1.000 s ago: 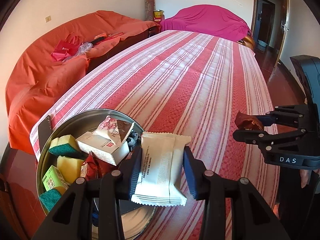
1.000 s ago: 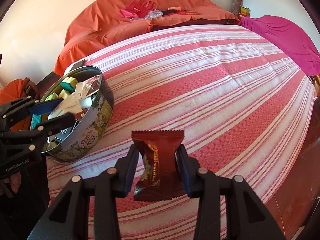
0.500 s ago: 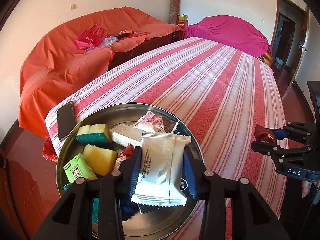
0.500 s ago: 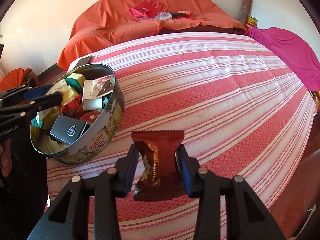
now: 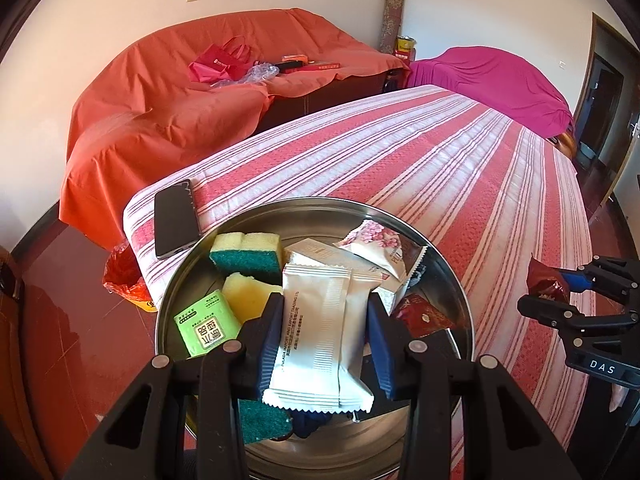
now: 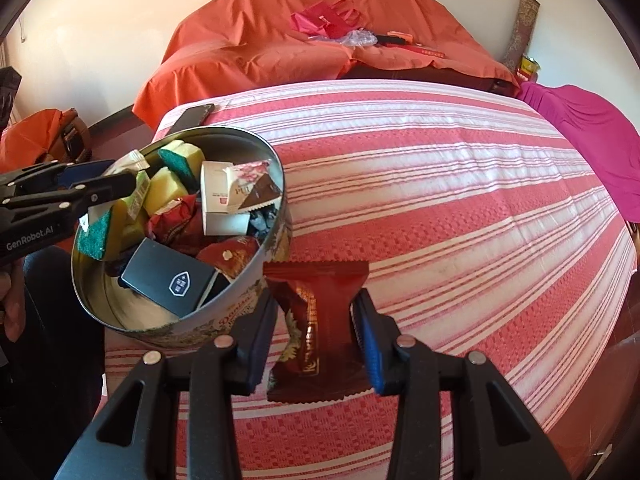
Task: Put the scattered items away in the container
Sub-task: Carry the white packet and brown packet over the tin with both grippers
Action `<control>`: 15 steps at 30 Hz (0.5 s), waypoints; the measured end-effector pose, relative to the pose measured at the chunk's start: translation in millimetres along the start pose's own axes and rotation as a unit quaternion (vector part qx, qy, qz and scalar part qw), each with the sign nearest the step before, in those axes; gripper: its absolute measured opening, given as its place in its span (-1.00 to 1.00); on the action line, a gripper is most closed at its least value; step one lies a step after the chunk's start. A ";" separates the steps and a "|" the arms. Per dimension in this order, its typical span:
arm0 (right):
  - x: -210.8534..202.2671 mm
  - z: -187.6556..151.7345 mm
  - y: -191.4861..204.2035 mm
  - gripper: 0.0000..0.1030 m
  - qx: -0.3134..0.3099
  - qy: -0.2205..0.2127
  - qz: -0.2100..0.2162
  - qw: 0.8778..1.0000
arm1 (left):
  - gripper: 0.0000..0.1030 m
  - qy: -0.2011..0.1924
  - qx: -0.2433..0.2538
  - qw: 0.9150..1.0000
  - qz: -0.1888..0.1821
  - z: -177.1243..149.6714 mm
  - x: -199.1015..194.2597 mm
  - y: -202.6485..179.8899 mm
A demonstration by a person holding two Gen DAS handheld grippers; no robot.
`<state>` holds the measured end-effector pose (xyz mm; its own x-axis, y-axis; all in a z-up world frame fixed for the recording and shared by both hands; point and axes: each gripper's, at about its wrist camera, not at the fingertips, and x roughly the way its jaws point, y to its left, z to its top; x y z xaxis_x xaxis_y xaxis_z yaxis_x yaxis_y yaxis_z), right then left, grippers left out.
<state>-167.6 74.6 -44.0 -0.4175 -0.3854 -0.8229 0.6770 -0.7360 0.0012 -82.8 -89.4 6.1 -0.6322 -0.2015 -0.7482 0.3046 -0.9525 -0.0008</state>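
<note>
The left gripper [image 5: 325, 334] is squeezed tight on a flat white plastic packet [image 5: 324, 332] with small grey print. The packet stands upright between the two blue pads, right above the round shiny metal tin [image 5: 460, 292]. The tin is already full of things: yellow and green sponges [image 5: 246, 254], a bright green packet [image 5: 204, 326], a small white box [image 5: 320, 250] and a flowery pink snack bag [image 5: 380, 240].

The right gripper [image 6: 316, 332] is clamped on a dark red crinkly snack packet [image 6: 316, 328]. That packet hangs just beside the tin's outer wall [image 6: 240, 308], not over the opening. A black box with a small badge [image 6: 170, 278] leans inside the tin near that wall.

The tin sits close to the near corner of the red and white striped tablecloth [image 6: 440, 200]. A black phone [image 5: 176, 218] lies flat by the cloth's edge, just behind the tin. The rest of the cloth stretches far away, wide and bare.

Both grippers tip downward toward the table. The left one reaches in from the tin's left side in the right wrist view.
</note>
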 end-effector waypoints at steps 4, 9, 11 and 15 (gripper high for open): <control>5.2 13.2 17.4 -0.23 -0.019 -0.002 0.004 1.000 | -0.16 0.000 -0.013 1.000 0.013 -1.7 1.3 13.4; 14.8 28.8 38.2 -0.23 -0.040 -0.004 0.007 0.999 | -0.16 0.003 -0.025 0.999 0.031 -4.5 4.8 26.4; 17.6 33.7 46.8 -0.23 -0.049 -0.006 0.008 0.999 | -0.16 0.004 -0.033 0.999 0.035 -5.4 6.5 32.5; 25.1 40.9 60.3 -0.23 -0.066 -0.003 0.008 0.998 | -0.16 0.009 -0.043 0.998 0.042 -7.6 10.2 40.4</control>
<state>-162.1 -2.2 -41.4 -0.4099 -0.4008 -0.8194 0.7572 -0.6504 -0.0606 -71.5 -128.2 -6.6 -0.5890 -0.2758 -0.7596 0.4177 -0.9086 0.0060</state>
